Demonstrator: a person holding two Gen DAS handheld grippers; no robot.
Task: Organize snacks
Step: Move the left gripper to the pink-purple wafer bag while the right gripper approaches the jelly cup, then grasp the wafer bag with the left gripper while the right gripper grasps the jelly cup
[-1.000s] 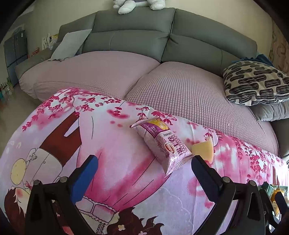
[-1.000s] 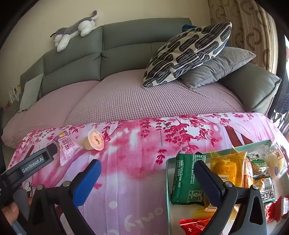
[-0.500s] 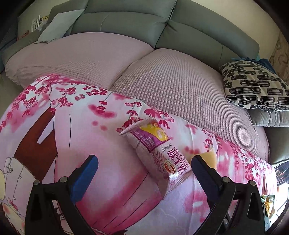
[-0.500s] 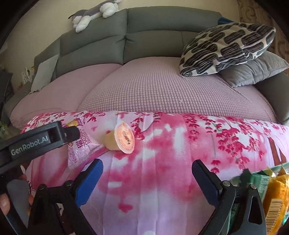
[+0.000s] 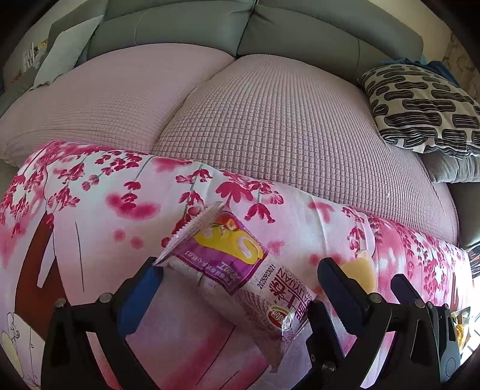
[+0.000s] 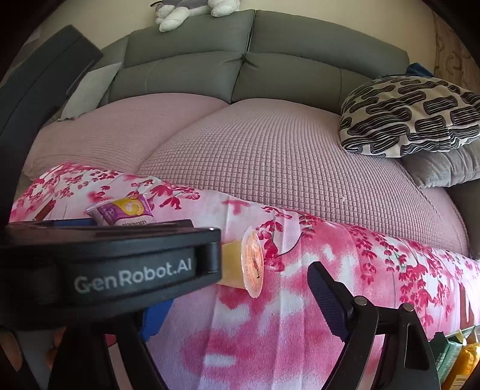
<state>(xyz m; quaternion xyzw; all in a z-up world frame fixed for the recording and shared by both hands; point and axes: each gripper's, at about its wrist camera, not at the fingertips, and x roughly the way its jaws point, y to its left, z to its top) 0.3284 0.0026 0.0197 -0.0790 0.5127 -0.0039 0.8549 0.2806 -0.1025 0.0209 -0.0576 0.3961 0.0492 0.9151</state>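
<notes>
A grey sofa is seen behind, its seats covered by a quilted pink cover. A black-and-white patterned cushion is propped on a grey pillow at the right. A plush toy is laid along the backrest. A pink floral cloth is spread in front.

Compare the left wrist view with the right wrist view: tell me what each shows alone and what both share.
Left only: the snack packet's full length, lying between the open left gripper, untouched by the pads.
Right only: the jelly cup's lid, a plush toy on the sofa back, packets at the lower right edge.
Both: packet, cup, floral cloth, patterned pillow, both grippers; the right gripper is closing, empty.
</notes>
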